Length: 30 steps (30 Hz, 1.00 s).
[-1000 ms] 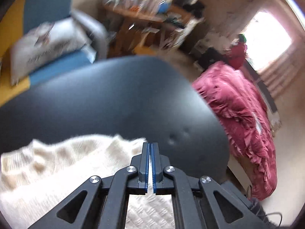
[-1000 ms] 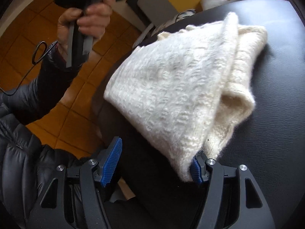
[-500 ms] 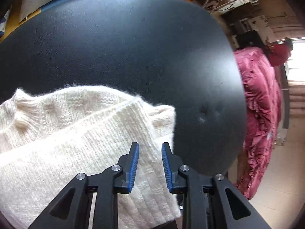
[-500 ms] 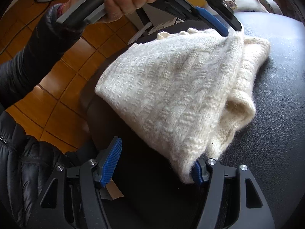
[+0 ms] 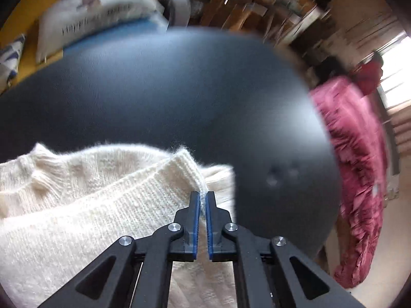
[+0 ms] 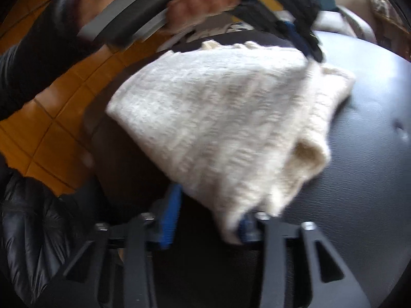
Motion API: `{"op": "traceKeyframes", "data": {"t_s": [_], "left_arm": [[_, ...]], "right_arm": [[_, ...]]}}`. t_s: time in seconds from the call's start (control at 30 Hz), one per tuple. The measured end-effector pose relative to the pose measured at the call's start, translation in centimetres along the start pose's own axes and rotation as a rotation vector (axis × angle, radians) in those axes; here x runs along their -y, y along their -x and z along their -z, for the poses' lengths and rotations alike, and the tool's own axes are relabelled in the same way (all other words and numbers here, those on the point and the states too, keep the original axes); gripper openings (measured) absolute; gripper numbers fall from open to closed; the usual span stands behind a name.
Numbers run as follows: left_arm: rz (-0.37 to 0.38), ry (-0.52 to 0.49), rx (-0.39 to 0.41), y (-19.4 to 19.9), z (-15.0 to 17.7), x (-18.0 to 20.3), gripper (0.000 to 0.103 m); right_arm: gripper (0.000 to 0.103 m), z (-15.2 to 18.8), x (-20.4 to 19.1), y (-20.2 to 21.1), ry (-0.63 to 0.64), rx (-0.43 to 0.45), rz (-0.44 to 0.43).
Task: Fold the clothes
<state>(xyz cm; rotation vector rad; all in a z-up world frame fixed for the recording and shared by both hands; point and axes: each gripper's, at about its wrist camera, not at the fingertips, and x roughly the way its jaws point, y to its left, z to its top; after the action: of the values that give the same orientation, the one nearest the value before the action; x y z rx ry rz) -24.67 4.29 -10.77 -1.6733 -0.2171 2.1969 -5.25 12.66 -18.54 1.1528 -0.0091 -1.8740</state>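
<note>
A cream knitted sweater (image 5: pixel 84 205) lies partly folded on a round black leather seat (image 5: pixel 167 97). My left gripper (image 5: pixel 202 199) is shut on the ribbed far corner of the sweater's top layer. In the right wrist view the sweater (image 6: pixel 218 128) spreads over the near left part of the seat (image 6: pixel 372 179), and the left gripper (image 6: pixel 312 51) pinches its far corner. My right gripper (image 6: pixel 208 220) is open. The sweater's near corner lies between its fingers, against the right pad. The view is blurred.
A crimson quilt (image 5: pixel 359 166) hangs to the right of the seat. A white pillow (image 5: pixel 97 18) lies on a blue and yellow couch behind it. Orange floor tiles (image 6: pixel 59 97) lie to the left. My black jacket sleeve (image 6: pixel 30 231) is at the lower left.
My left gripper came down onto the sweater's far corner and closed on it. My right gripper narrowed but stays open around the near corner, shifting slightly.
</note>
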Motion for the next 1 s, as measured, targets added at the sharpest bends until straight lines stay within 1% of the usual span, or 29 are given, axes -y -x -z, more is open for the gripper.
{"op": "traceKeyframes", "data": {"t_s": [0.07, 0.17, 0.2, 0.27, 0.3, 0.37, 0.4, 0.53, 0.57, 0.6, 0.63, 0.67, 0.7, 0.73, 0.77, 0.83, 0.87, 0.9, 1.0], "left_arm": [[0.033, -0.026, 0.087, 2.4, 1.1, 0.3, 0.003], [0.057, -0.078, 0.179, 5.1, 1.9, 0.5, 0.003], [0.062, -0.097, 0.205, 5.9, 2.2, 0.7, 0.003], [0.066, -0.124, 0.214, 6.1, 2.6, 1.2, 0.003], [0.065, -0.134, 0.212, 6.1, 2.7, 1.4, 0.003], [0.046, -0.133, 0.169, 4.8, 2.0, 1.4, 0.003], [0.036, -0.128, 0.147, 4.1, 1.7, 1.4, 0.003], [0.019, -0.048, 0.040, -0.8, -0.4, 0.6, 0.004], [0.036, -0.034, -0.001, -1.9, -0.6, 0.4, 0.004], [0.041, -0.012, -0.024, -2.7, -0.6, 0.2, 0.004], [0.043, 0.004, -0.033, -3.1, -0.4, -0.1, 0.005], [0.061, 0.004, -0.045, -3.5, -0.2, -0.2, 0.009], [0.072, 0.007, -0.043, -3.5, -0.1, -0.5, 0.010], [0.082, 0.021, -0.039, -3.3, 0.0, -0.9, 0.013], [0.097, 0.039, -0.043, -3.0, 0.1, -1.3, 0.016], [0.115, 0.058, -0.044, -1.9, 0.2, -1.9, 0.020], [0.098, 0.042, -0.032, -1.3, 0.4, -2.1, 0.021], [0.082, 0.026, -0.021, -0.7, 0.5, -2.3, 0.021], [0.036, -0.011, 0.013, 1.0, 1.5, -3.1, 0.022]], "right_arm": [[0.030, 0.4, 0.1, 0.4, -0.010, 0.011, -0.018], [0.030, 0.8, 0.1, 0.8, -0.024, 0.031, -0.039], [0.030, 0.9, 0.1, 1.0, -0.030, 0.040, -0.048], [0.030, 1.0, 0.5, 1.0, -0.055, 0.047, -0.049], [0.030, 1.2, 0.7, 0.8, -0.069, 0.041, -0.049], [0.030, 1.6, 1.5, 0.8, -0.105, 0.052, -0.078], [0.027, 1.8, 1.9, 0.9, -0.123, 0.059, -0.094], [0.027, 2.2, 2.7, 1.0, -0.162, 0.071, -0.126], [0.027, 2.3, 2.9, 1.1, -0.172, 0.074, -0.134], [0.028, 2.4, 3.0, 1.2, -0.181, 0.075, -0.141], [0.028, 2.4, 3.2, 1.3, -0.190, 0.075, -0.147], [0.029, 2.4, 3.2, 1.4, -0.204, 0.076, -0.152], [0.030, 2.4, 3.2, 1.4, -0.219, 0.077, -0.157], [0.030, 2.3, 3.2, 1.4, -0.233, 0.078, -0.163], [0.030, 2.4, 3.1, 1.7, -0.236, 0.079, -0.154], [0.036, 2.5, 2.8, 2.6, -0.223, 0.077, -0.111], [0.041, 2.6, 2.5, 3.2, -0.212, 0.073, -0.078], [0.044, 2.6, 2.1, 3.6, -0.199, 0.070, -0.046], [0.045, 2.5, 0.7, 5.2, -0.158, 0.082, 0.037]]}}
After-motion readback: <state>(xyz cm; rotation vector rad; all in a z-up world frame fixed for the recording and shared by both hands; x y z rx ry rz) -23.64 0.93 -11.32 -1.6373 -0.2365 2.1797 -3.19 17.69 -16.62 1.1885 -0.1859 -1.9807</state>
